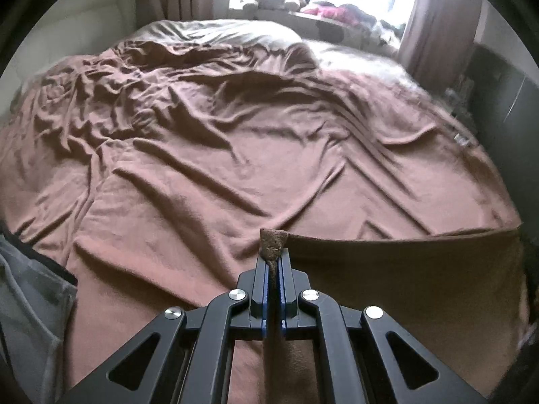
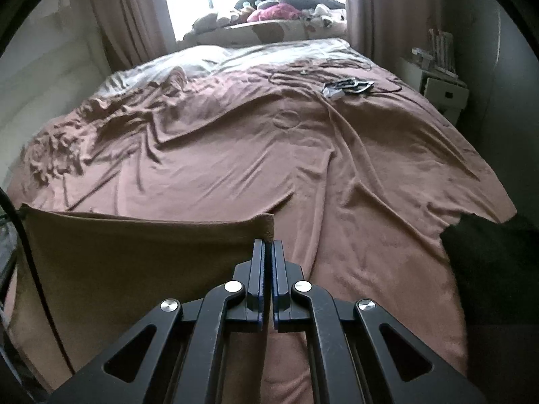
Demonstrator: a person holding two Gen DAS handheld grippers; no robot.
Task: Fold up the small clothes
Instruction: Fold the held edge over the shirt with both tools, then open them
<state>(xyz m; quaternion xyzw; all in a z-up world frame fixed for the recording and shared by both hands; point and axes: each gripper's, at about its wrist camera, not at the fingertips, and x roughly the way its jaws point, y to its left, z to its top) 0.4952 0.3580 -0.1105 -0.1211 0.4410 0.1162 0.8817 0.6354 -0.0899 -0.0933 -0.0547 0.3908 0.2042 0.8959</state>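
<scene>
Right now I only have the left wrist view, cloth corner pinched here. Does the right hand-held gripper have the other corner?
Observer: Yes. The right hand-held gripper is shut on the cloth at its other top corner.
Operator: Anything lying ahead of it?
Observer: A small wired gadget on the far right of the blanket.
Operator: Anything nearer?
Observer: A dark bundle at the blanket's near right edge. I can't tell what it is.

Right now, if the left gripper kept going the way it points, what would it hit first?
Probably the rumpled pinkish-brown bedspread; the left gripper, shut on a brown cloth corner, points down at it. Depth is unclear.
</scene>
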